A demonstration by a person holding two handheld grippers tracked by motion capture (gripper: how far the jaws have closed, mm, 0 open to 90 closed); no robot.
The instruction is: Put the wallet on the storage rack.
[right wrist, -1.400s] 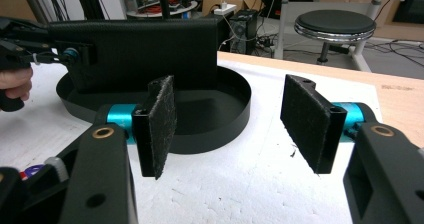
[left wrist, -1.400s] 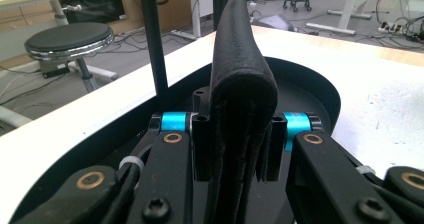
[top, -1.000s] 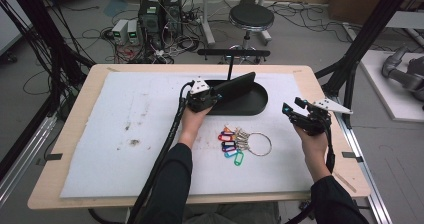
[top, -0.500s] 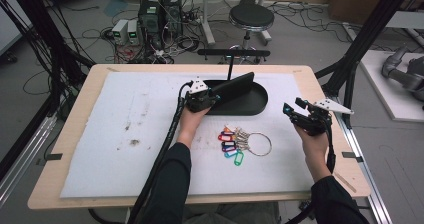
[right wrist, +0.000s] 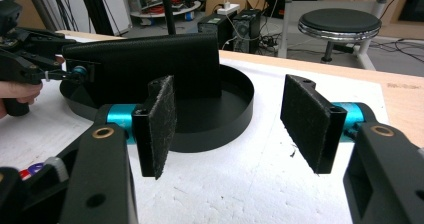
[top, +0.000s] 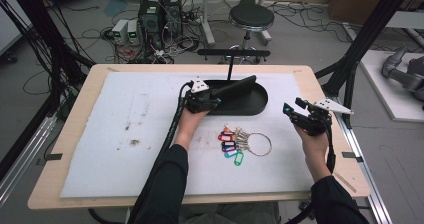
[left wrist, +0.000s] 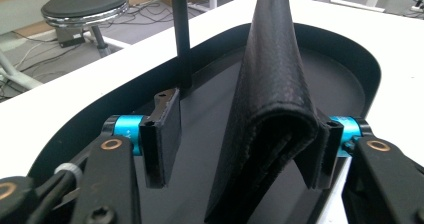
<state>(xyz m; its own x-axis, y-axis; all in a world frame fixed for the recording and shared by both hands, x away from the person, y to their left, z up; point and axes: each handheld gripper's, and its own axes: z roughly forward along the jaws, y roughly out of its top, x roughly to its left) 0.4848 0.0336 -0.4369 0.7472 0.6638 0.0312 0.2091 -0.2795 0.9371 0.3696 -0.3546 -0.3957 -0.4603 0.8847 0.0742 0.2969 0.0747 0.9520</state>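
Left hand-held gripper [top: 216,100]: jaws wide apart over the tray, the folded wallet standing between them, its fold against one pad, the other pad clear of it.
Wallet [left wrist: 272,84]: black, upright on edge inside the tray [top: 260,104].
Right hand-held gripper [top: 295,111]: jaws spread wide, nothing between them, to the right of the tray.
Key ring [top: 245,143]: coloured tags, on the table [top: 100,149] just in front of the tray.

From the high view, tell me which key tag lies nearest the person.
The green key tag: it hangs lowest in the bunch, below the blue, red and orange ones, beside the key ring.
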